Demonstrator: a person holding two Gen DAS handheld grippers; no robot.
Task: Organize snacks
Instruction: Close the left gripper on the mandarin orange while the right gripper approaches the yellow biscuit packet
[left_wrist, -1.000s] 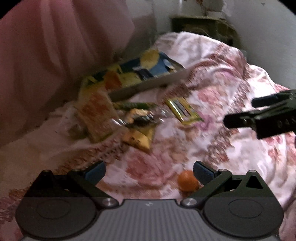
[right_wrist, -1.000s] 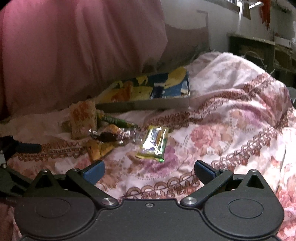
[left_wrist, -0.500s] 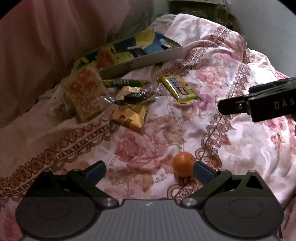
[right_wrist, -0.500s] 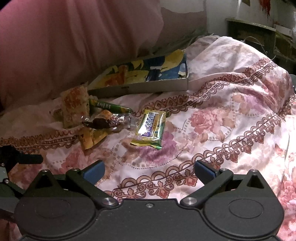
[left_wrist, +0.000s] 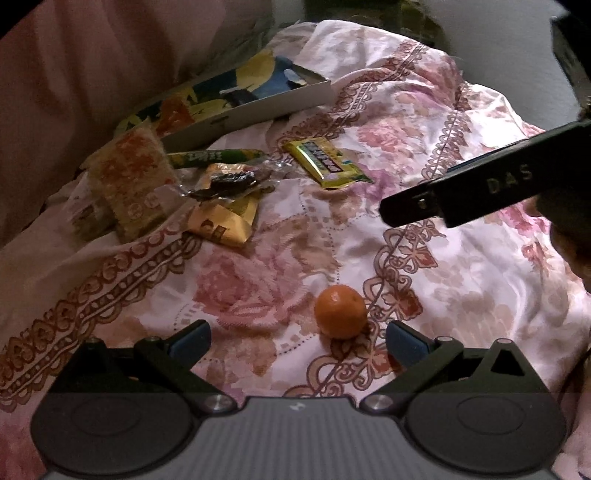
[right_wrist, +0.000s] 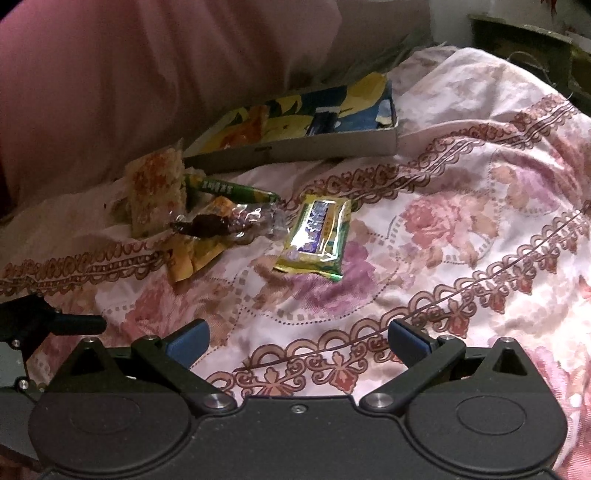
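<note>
Looking down over a bed covered by a floral bedspread (left_wrist: 258, 280), I hold a claw in each hand. Farthest left lies a pile of snacks: a square orange-patterned packet (left_wrist: 133, 184), a thin green stick pack (left_wrist: 214, 157), a clear crinkly wrapper with something dark inside (left_wrist: 229, 182), and a small yellow packet (left_wrist: 221, 225) beneath it, all touching or overlapping. Behind them, against a pink cushion (right_wrist: 147, 74), sits a shallow open box (left_wrist: 258, 105) with a colourful printed lining. Just right of the pile, apart from it, lies a yellow-green bar wrapper (right_wrist: 317, 232). Nearer me, a small orange fruit (left_wrist: 340, 312) rests between the spread fingers of my left claw (left_wrist: 297, 338), close to its right finger. Both it and my right claw (right_wrist: 297, 338) stand wide apart, holding nothing.

Risks as I judge them: the fruit is round and the bedding soft and sloped, so an off-centre squeeze could roll it away. The slick wrappers may slip or drag neighbours along. My claws are close and could collide.
</note>
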